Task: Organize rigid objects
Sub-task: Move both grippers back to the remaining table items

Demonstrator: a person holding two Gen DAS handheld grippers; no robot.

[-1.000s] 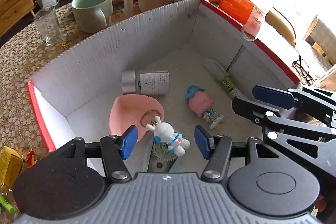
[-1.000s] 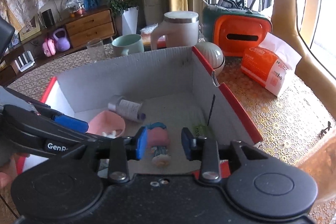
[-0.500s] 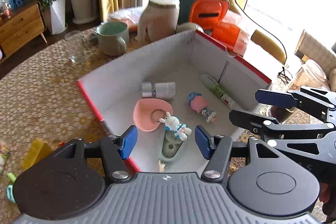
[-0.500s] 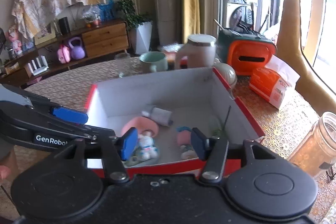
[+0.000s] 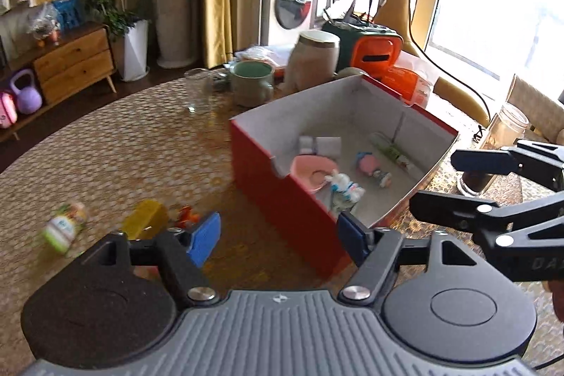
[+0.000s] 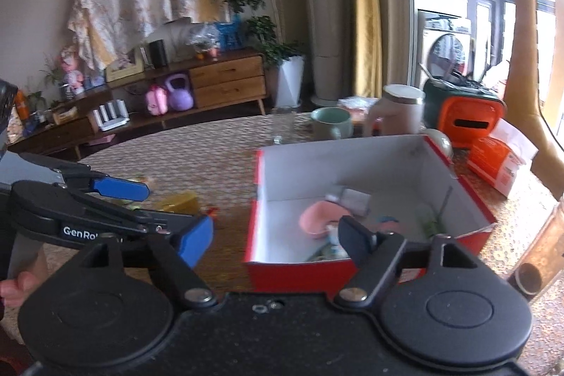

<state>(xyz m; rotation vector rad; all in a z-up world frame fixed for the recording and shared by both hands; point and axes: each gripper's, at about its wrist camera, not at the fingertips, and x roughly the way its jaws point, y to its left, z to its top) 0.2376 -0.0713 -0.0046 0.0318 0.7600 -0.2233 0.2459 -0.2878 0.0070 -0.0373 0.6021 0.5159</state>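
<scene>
Between placements. Left gripper and right gripper above worktop, jaws of both opening, nothing between them. Red box right of centre, already holding pink bowl, white rabbit toy, pink doll, small bottle. Still loose on worktop, left of box: small jar, yellow block, orange toy. Next move likely: lower open jaws around one loose piece, clench, carry to box.
</scene>
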